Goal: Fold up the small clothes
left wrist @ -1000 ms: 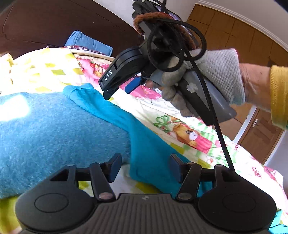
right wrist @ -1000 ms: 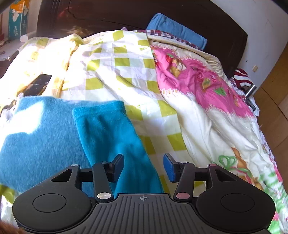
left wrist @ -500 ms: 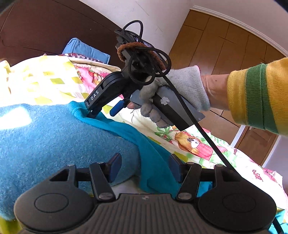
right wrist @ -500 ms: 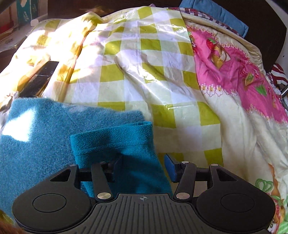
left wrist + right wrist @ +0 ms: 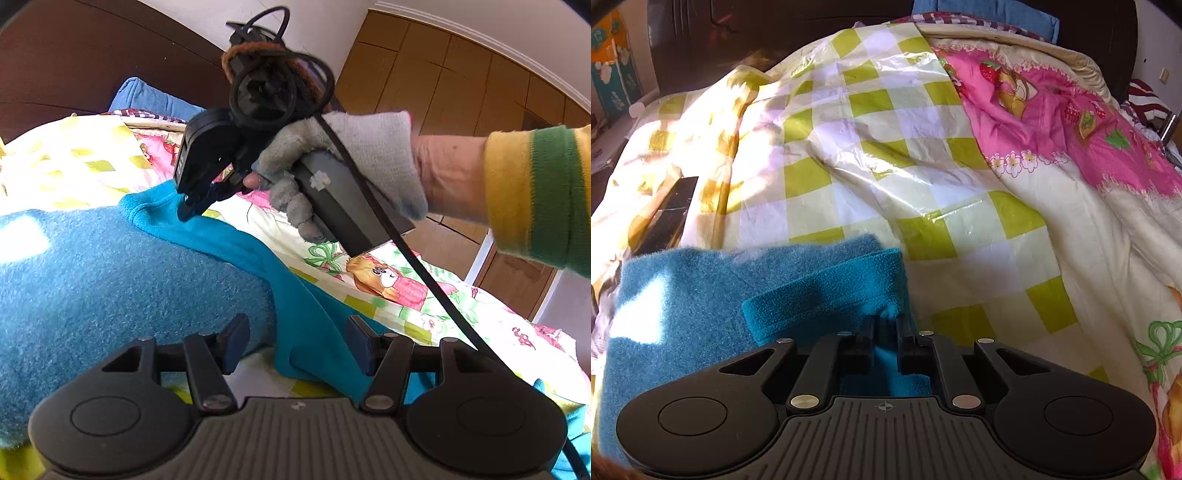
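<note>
A small blue fleece garment (image 5: 110, 288) lies on the bed, its fuzzy body to the left and a teal sleeve (image 5: 236, 243) running along its right side. My left gripper (image 5: 295, 341) is open, low over the sleeve's near part. My right gripper (image 5: 192, 210), held by a gloved hand, is shut on the sleeve's cuff at the far end. In the right wrist view the right gripper (image 5: 886, 332) has its jaws closed on the teal cuff (image 5: 827, 295), which lies over the blue body (image 5: 676, 317).
The bed is covered by a yellow-checked plastic sheet (image 5: 871, 147) and a pink cartoon quilt (image 5: 1052, 122). A blue pillow (image 5: 147, 99) and dark headboard (image 5: 74, 66) are behind. A dark flat object (image 5: 670, 214) lies at the left. Wooden wardrobe doors (image 5: 461, 92) stand to the right.
My right gripper came down onto the sleeve cuff and closed on it. The left gripper stayed open and in place.
</note>
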Demonstrator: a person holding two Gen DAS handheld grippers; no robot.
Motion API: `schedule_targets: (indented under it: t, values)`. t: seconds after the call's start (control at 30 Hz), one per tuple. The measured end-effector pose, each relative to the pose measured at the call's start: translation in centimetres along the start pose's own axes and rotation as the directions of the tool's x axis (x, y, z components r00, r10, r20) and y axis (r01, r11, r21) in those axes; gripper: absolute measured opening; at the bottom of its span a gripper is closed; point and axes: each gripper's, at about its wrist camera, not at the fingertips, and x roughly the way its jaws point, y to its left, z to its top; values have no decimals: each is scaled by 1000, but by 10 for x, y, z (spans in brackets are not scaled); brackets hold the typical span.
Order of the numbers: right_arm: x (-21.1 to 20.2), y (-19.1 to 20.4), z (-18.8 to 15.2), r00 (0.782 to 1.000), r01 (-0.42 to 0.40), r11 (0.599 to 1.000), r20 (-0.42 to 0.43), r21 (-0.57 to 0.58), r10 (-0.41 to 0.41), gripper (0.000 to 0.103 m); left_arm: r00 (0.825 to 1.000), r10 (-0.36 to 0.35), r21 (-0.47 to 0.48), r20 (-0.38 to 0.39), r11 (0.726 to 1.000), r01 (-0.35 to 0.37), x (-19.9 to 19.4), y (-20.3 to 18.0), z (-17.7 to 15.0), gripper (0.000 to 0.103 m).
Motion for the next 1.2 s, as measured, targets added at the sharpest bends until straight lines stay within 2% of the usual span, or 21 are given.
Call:
schedule_targets:
  t: [0.1, 0.23, 0.37, 0.43, 0.53, 0.63, 0.73, 0.77, 0.83, 0.93, 1.0, 1.07, 1.13, 1.2]
  values:
    - [-31, 5, -5, 996, 43, 999, 75, 33, -45, 4, 1000, -5, 23, -5, 1000, 5, -1, -4, -1, 70]
    - [-90, 4, -16, 970, 144, 979, 177, 146, -169, 3, 1000, -1, 71, -2, 997, 1, -9, -12, -5, 70]
    - [-171, -11, -41, 916, 229, 924, 254, 305, -310, 3, 1000, -3, 144, -8, 990, 4, -16, -27, -8, 70]
    - [-219, -23, -66, 878, 269, 873, 270, 407, -396, 3, 1000, -20, 184, -3, 983, 20, -20, -39, -6, 70]
    - [-285, -38, -113, 820, 294, 772, 265, 564, -506, 3, 998, -61, 265, 18, 963, 54, -29, -62, -4, 70]
    - [-345, -47, -179, 761, 285, 641, 238, 713, -603, 3, 994, -101, 362, 30, 928, 83, -34, -86, -6, 72]
    - [-386, -50, -255, 722, 253, 493, 177, 832, -669, 3, 990, -130, 503, 48, 860, 89, -36, -113, -17, 78]
    - [-396, -51, -280, 707, 249, 440, 149, 863, -692, 3, 988, -144, 554, 48, 827, 93, -37, -124, -23, 80]
    - [-411, -55, -339, 674, 225, 309, 81, 924, -734, 3, 983, -179, 639, 35, 761, 116, -37, -141, -35, 84]
    - [-423, -66, -423, 662, 154, 115, -16, 981, -749, 3, 976, -218, 730, -6, 666, 153, -37, -161, -53, 88]
    - [-424, -74, -470, 660, 139, 19, -78, 990, -747, 3, 969, -236, 746, -66, 634, 205, -34, -171, -61, 88]
    - [-414, -82, -512, 678, 126, -84, -148, 988, -720, 4, 963, -245, 751, -113, 614, 244, -30, -179, -66, 88]
    - [-401, -83, -543, 714, 159, -122, -200, 980, -671, 5, 963, -241, 768, -121, 592, 245, -26, -187, -69, 88]
    - [-390, -74, -563, 735, 192, -147, -241, 970, -634, 10, 964, -237, 787, -123, 568, 241, -22, -192, -71, 88]
